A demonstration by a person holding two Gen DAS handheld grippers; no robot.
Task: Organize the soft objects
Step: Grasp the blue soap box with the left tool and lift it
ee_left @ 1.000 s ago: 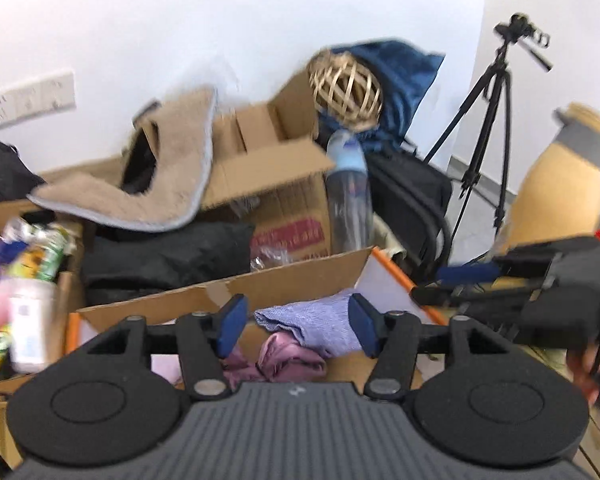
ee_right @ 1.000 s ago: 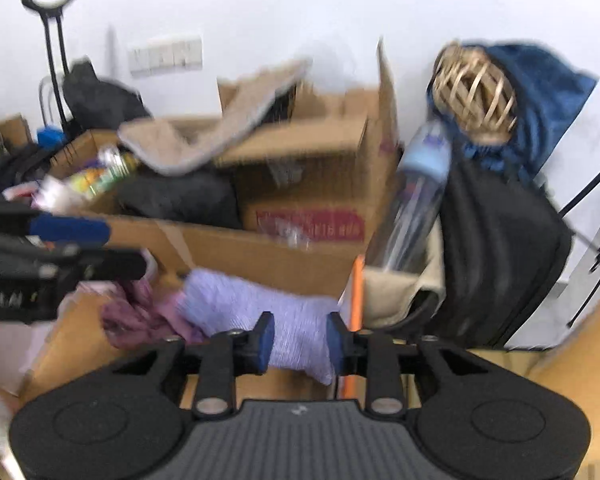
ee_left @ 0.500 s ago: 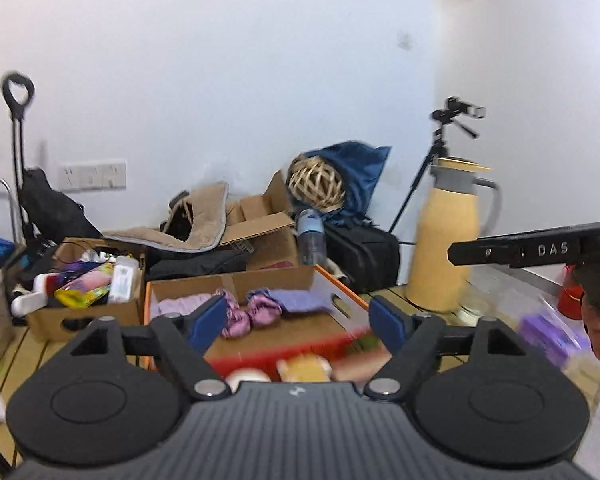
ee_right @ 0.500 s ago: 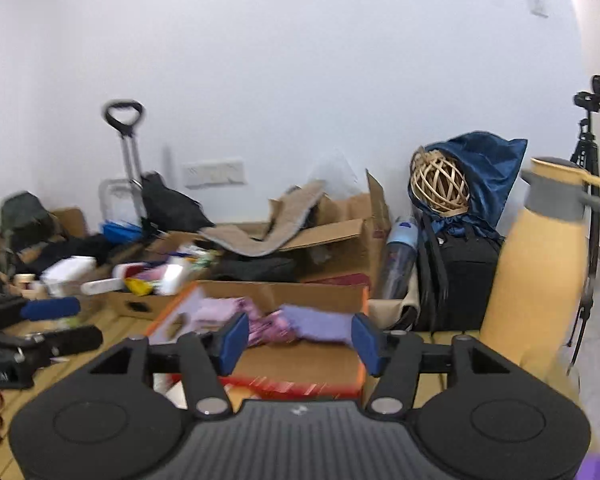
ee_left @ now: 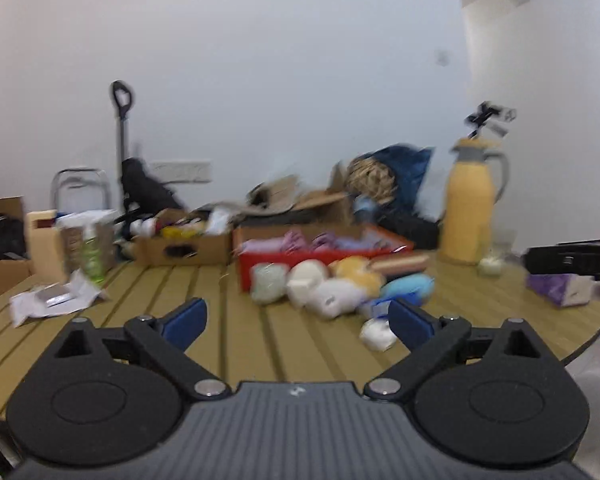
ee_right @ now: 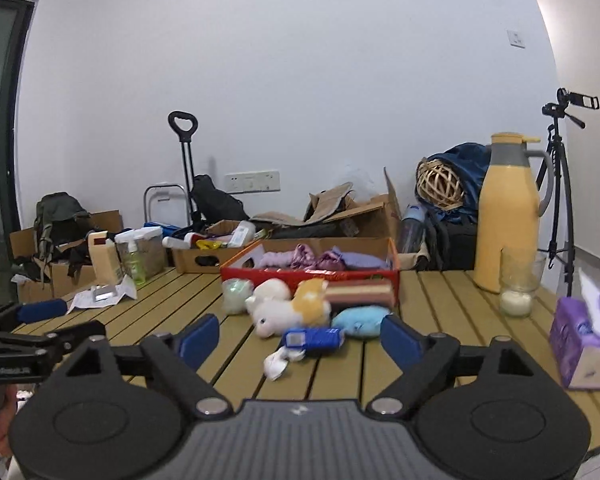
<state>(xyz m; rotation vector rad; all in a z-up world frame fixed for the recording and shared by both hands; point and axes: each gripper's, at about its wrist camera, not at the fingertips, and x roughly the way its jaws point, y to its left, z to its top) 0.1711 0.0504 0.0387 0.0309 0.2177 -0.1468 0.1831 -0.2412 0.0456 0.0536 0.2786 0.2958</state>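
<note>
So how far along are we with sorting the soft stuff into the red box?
Partly done. Folded purple cloths already lie in the red box. Nothing is in hand: the left claw and right claw are both open and empty. Left: the white plush, blue plush and others on the table.

one red box (ee_right: pixel 312 274) on the worktop (ee_right: pixel 440 312), with folded cloths inside, count unclear. in front of it: one white plush toy (ee_right: pixel 278 314), one orange plush toy (ee_right: pixel 312 296), one pale green ball (ee_right: pixel 235 295), one light blue cushion (ee_right: pixel 360 321), one striped sponge block (ee_right: pixel 360 294), one blue packet (ee_right: pixel 314 338), one white scrap (ee_right: pixel 278 362). one yellow jug (ee_right: pixel 508 216). one glass (ee_right: pixel 518 288). one purple tissue box (ee_right: pixel 584 344). one tripod (ee_right: pixel 560 184). two tools: left (ee_left: pixel 298 320), right (ee_right: pixel 300 340).
</note>
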